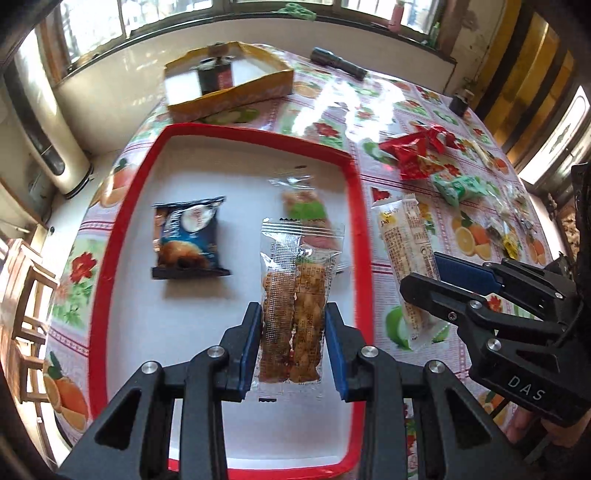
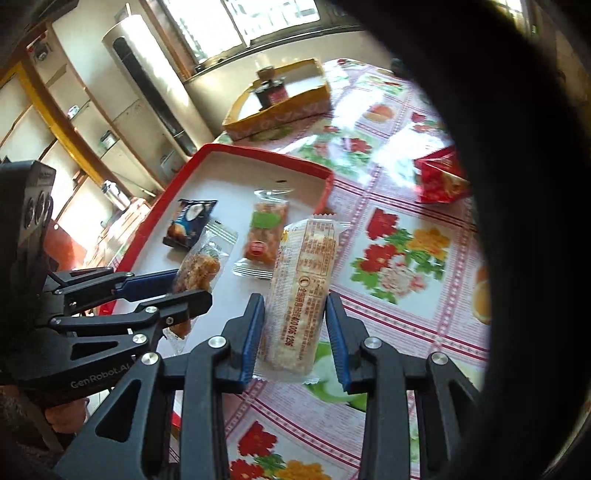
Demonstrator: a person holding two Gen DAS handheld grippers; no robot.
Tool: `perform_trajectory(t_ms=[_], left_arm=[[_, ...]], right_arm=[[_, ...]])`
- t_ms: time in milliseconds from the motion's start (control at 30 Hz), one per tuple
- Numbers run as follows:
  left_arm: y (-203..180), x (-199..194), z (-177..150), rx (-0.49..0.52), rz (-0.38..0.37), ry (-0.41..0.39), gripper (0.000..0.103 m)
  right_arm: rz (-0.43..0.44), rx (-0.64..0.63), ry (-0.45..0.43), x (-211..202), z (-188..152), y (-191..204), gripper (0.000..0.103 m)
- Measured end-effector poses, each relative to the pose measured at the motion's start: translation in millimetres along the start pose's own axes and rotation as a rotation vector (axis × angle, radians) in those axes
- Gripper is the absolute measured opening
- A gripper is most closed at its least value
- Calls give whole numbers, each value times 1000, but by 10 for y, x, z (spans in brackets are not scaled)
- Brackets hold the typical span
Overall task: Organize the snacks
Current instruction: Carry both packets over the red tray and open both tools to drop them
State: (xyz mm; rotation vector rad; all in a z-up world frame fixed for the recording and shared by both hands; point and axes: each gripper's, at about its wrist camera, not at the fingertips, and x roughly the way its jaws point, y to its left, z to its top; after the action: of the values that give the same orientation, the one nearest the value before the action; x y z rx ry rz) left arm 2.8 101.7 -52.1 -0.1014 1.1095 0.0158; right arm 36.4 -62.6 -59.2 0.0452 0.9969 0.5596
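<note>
1. Floral tablecloth (image 1: 373, 110) by a bright window – red-rimmed tray (image 1: 129, 206) dead centre.
2. Left gripper (image 1: 293, 345) clenched on clear nut bar (image 1: 291, 314), long axis running straight out between the pads, hanging over the tray's near half.
3. Right gripper (image 2: 295, 339) clamped on pale rice bar (image 2: 303, 288), lengthwise too – just outside the tray's right rim.
4. Left nearer the drop; likely first down.

Bright daylight from the barred windows (image 1: 99, 26) glares on the glossy floral-clothed table (image 1: 332, 99); edges bend, blurred, darkly vignetted.
</note>
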Motion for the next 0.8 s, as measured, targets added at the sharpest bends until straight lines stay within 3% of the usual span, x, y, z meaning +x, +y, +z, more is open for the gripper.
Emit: perform_trajectory(t_ms=[200,400,800], left_arm=[[418,111,-47,-89,69,20,33],[561,211,-62,-120,91,34,33],[539,223,-111,-114,174,29,35]], right_arm=[[58,-64,51,391,95,361,36],[69,-115,104,660,87,564,36],[10,-151,122,650,82,603,38]])
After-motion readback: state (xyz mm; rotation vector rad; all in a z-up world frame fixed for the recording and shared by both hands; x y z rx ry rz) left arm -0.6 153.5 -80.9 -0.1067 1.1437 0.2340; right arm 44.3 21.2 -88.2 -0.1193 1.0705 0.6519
